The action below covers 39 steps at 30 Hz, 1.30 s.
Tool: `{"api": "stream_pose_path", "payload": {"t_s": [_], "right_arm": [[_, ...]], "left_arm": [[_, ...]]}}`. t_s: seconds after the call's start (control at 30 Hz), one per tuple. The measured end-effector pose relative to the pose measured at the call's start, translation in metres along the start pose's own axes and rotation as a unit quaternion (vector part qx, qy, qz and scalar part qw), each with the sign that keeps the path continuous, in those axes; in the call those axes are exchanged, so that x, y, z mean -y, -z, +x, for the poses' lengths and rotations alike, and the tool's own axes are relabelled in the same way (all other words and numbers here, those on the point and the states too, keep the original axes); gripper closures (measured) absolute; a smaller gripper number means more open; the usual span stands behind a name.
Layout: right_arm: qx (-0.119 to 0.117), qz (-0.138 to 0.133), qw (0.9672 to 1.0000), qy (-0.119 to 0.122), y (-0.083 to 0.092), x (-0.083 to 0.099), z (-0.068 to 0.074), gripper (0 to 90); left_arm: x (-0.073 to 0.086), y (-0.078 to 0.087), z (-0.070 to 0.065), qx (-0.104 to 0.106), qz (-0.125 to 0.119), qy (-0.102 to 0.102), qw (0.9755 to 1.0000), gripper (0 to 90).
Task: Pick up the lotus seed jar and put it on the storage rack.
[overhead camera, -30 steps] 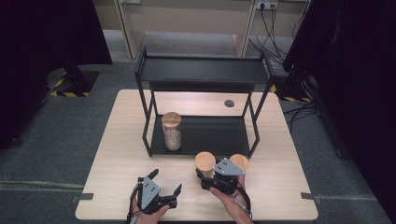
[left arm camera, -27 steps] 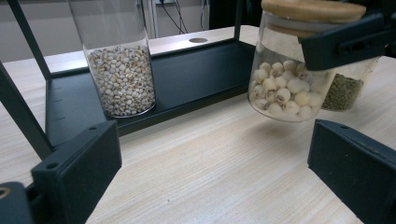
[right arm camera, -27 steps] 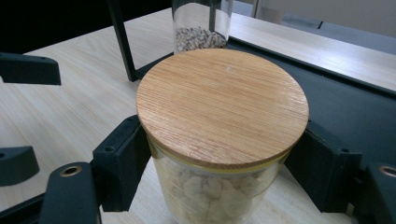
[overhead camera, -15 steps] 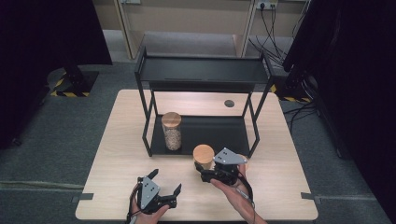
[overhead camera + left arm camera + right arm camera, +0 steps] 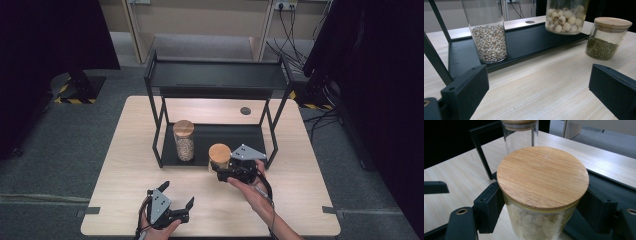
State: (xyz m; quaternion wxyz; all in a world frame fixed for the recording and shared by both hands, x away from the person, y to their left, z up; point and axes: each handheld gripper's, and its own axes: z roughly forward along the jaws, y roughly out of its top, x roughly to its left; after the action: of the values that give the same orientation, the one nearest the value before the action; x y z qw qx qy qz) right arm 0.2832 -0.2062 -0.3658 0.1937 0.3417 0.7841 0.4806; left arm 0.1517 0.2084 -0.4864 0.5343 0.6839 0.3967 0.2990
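Bamboo caps the jar (image 5: 541, 195) that the right gripper (image 5: 239, 169) holds: its black jaws press on the glass just under the lid (image 5: 543, 176), one on each side. Pale round seeds fill the jar. In the high view the jar (image 5: 219, 157) hangs at the front edge of the rack's lower shelf (image 5: 235, 137), and in the left gripper view its base (image 5: 565, 17) is clear of the shelf, above the black surface.

On that shelf, to the left, stands a taller jar (image 5: 184, 140) of small pale grains, upright, with the same sort of bamboo lid. In the right gripper view the tall jar (image 5: 520, 132) rises just behind the held lid.

A third, low jar (image 5: 606, 38) of green beans stands on the desk (image 5: 544, 87) in front of the rack, near the shelf's front edge and well apart from the tall jar; its lid is on.

The rack (image 5: 218, 80) is a black metal frame with two shelves, set at the middle of the pale wooden desk. A dark round hole (image 5: 245, 110) sits in the desk behind it.

The left gripper (image 5: 169, 209) rests low at the near edge of the desk, well apart from all the jars. Its jaws stand wide with only bare desk between them.
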Motion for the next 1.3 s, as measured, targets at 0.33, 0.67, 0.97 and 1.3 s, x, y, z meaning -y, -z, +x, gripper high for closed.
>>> {"api": "stream_pose_path", "payload": {"t_s": [0.33,0.67,0.97,1.3], "right_arm": [[0.02,0.008,0.9997,-0.007,-0.018,-0.018,-0.011,25.6],[0.046,0.022,0.9986,-0.011,-0.041,-0.024,-0.012,25.6],[0.061,0.031,0.9975,-0.018,-0.059,-0.025,-0.011,25.6],[0.069,0.039,0.9966,-0.023,-0.073,-0.024,-0.008,25.6]], "left_arm": [[0.0,0.0,0.001,0.0,-0.001,0.002,1.0,2.3],[0.0,0.0,0.001,0.001,0.0,0.002,1.0,2.4],[0.001,0.0,0.001,0.002,0.0,0.001,1.0,2.3],[0.001,0.0,0.001,0.002,0.0,0.002,1.0,2.4]]}}
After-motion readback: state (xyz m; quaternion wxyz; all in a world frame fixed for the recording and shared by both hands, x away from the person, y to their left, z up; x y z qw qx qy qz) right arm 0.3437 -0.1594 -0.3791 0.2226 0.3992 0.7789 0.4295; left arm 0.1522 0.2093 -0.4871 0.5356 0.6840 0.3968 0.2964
